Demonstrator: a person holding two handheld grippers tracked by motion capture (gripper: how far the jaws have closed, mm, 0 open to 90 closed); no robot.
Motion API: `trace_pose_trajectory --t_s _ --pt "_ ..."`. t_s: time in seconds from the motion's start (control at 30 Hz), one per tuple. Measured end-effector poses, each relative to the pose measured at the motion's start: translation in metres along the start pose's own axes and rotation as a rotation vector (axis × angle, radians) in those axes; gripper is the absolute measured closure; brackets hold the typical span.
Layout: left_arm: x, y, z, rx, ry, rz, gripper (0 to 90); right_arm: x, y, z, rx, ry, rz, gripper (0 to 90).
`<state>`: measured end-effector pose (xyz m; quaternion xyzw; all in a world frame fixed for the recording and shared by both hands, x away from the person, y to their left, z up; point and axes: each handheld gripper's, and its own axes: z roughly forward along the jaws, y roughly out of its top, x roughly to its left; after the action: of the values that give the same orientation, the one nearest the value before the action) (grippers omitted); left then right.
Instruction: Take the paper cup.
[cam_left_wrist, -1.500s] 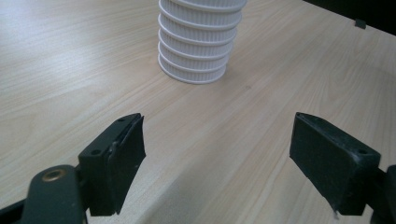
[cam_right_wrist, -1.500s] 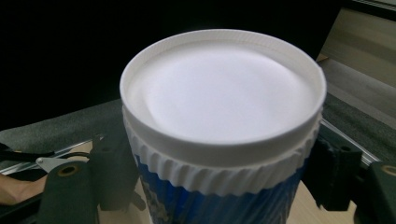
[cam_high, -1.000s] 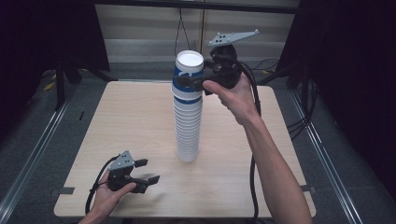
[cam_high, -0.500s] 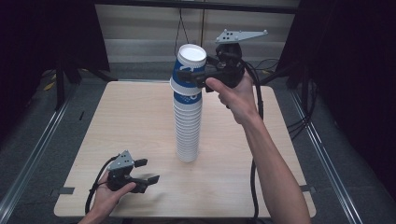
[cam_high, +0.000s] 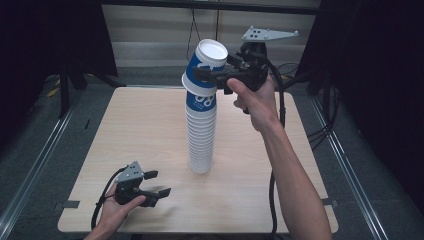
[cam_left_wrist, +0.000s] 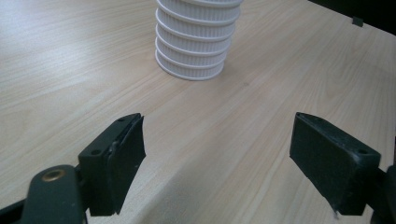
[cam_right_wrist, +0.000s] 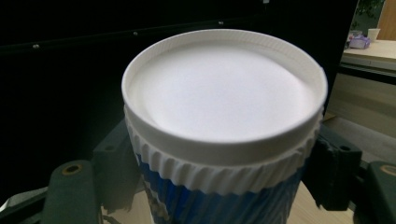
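A tall stack of upside-down paper cups, white-ribbed with a blue band near the top, stands in the middle of the wooden table. My right gripper is shut on the top blue-and-white cup, which is lifted partly off the stack and tilted. In the right gripper view that cup sits between the jaws of the right gripper, white base up. My left gripper rests open near the front left of the table. The left gripper faces the foot of the stack, with nothing between its jaws.
Black cables trail from both grippers along the table's right and front-left edges. Dark floor and metal rails surround the table. Bare wood lies left and right of the stack.
My right gripper has raised the top cup higher and tipped it, pulling it away from the stack. The left gripper has stayed put.
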<state>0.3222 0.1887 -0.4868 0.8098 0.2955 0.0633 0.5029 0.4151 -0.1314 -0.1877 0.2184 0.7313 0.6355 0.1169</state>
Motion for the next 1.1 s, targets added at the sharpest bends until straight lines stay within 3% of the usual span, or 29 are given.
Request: trace_pose_trajectory --t_s 0.1,0.37,0.5,0.7,1.03,1.1 --pt "0.0 0.0 0.0 0.0 -0.001 0.0 18.0 0.001 0.002 -0.006 -0.036 -0.012 -0.004 24.8" --pt "-0.001 0.0 0.001 0.001 -0.005 0.005 18.1 -0.001 0.004 -0.017 -0.057 -0.03 -0.005 25.0" --pt "-0.001 0.0 0.0 -0.009 -0.003 0.02 18.1 -0.005 0.007 -0.028 -0.059 -0.059 -0.002 25.1" --pt "0.0 -0.001 0.0 -0.023 -0.005 0.003 18.1 -0.005 0.007 -0.049 -0.086 -0.078 0.009 25.1" --pt "-0.002 0.007 0.003 -0.055 0.016 0.027 18.1 -0.003 -0.005 -0.075 -0.059 -0.117 0.008 25.2" --pt "-0.005 0.006 0.004 -0.059 -0.001 0.016 18.1 -0.003 -0.012 -0.077 -0.038 -0.132 0.008 25.2"
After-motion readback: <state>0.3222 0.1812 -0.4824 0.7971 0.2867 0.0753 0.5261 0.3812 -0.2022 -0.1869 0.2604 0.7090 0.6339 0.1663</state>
